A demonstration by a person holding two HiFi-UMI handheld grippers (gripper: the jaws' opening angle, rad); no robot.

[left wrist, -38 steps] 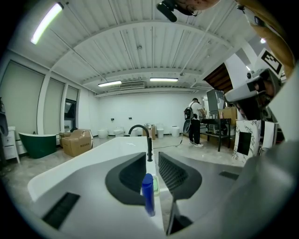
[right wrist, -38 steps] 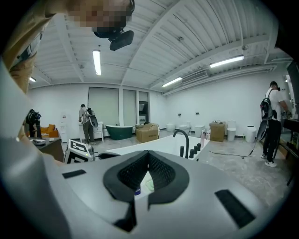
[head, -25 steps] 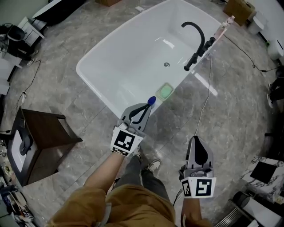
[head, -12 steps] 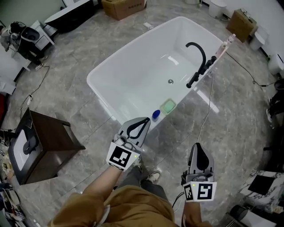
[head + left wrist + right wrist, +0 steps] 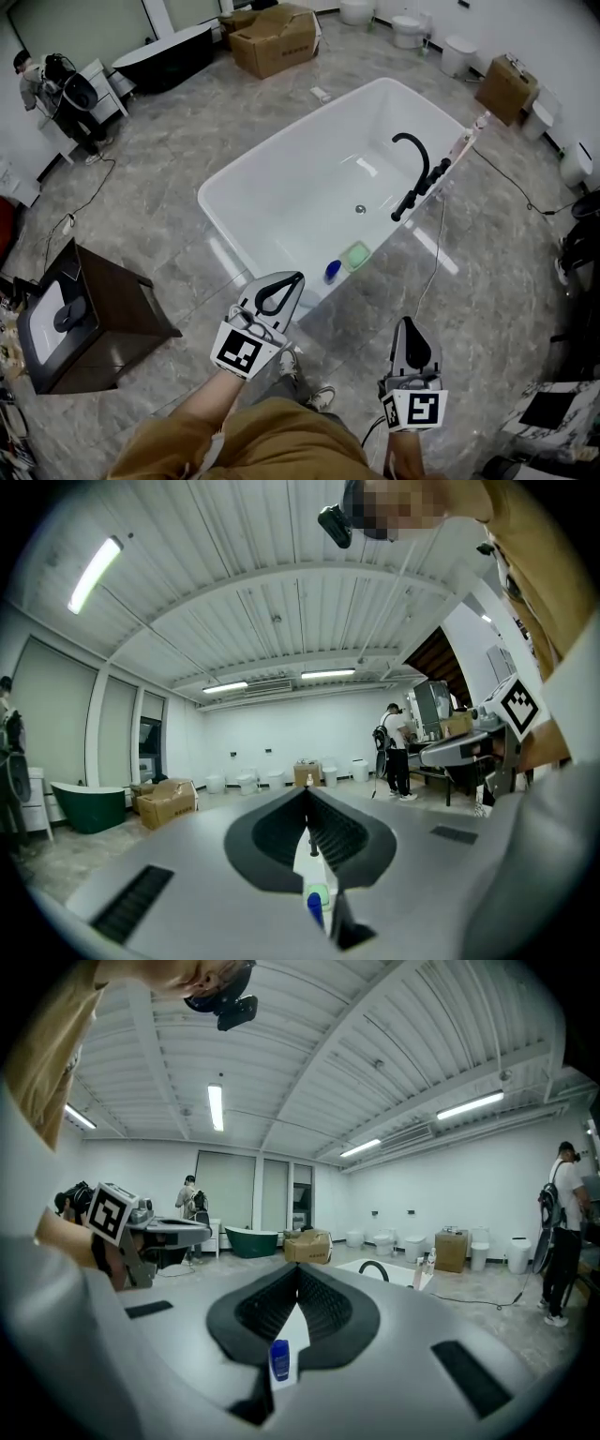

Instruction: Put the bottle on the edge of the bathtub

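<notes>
While both tongs hang over the grey floor at the bottom of the head view, the bottle (image 5: 332, 271) sits on the near rim of the bathtub (image 5: 272, 187), at the frame's centre and clear of either tool. It is a small blue thing, just beside a green dish (image 5: 356, 255) on the same rim; what the dish holds I cannot tell. The left gripper (image 5: 298, 277) has its jaws pressed together at the tips with nothing between them, pointing toward the bottle from just below it. The right gripper (image 5: 410, 323), lower right, is likewise closed and empty. Inside the white tub only a drain (image 5: 360, 209) shows, under a black faucet (image 5: 417, 164) on the far rim. A cardboard box (image 5: 277, 37) stands closed at top centre.
</notes>
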